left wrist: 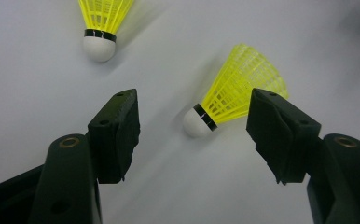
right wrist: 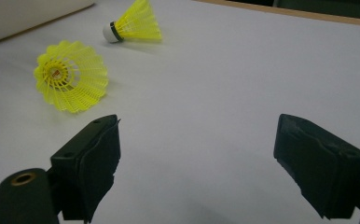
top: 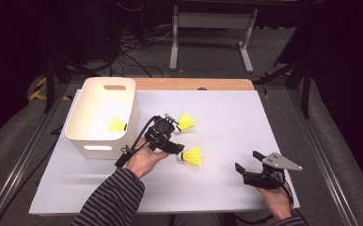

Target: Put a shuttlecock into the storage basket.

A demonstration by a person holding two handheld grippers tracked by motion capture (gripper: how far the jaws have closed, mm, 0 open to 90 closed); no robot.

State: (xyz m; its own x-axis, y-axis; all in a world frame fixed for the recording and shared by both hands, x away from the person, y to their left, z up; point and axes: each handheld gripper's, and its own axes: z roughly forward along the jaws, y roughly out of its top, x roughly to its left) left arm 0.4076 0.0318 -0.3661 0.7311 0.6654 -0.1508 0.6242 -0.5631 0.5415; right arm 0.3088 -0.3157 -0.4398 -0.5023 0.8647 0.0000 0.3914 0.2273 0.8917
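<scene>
Two yellow shuttlecocks with white corks lie on the white table top: the far shuttlecock (top: 186, 121) (right wrist: 134, 23) and the near shuttlecock (top: 192, 156) (right wrist: 71, 74). A third shuttlecock (top: 117, 125) rests inside the white bin (top: 88, 134). My left gripper (top: 175, 133) (left wrist: 192, 95) sits between the two loose ones, jaws open. In the left gripper view one shuttlecock (left wrist: 234, 93) lies in the gap between the pads without touching them, and another shuttlecock (left wrist: 101, 23) lies beyond. My right gripper (top: 248, 160) (right wrist: 199, 121) rests open and empty at the front right.
The bin (right wrist: 29, 14) stands at the table's left, close to my left hand. A wooden strip (top: 193, 84) runs along the table's far edge. Bare white surface stretches between the two grippers and to the right.
</scene>
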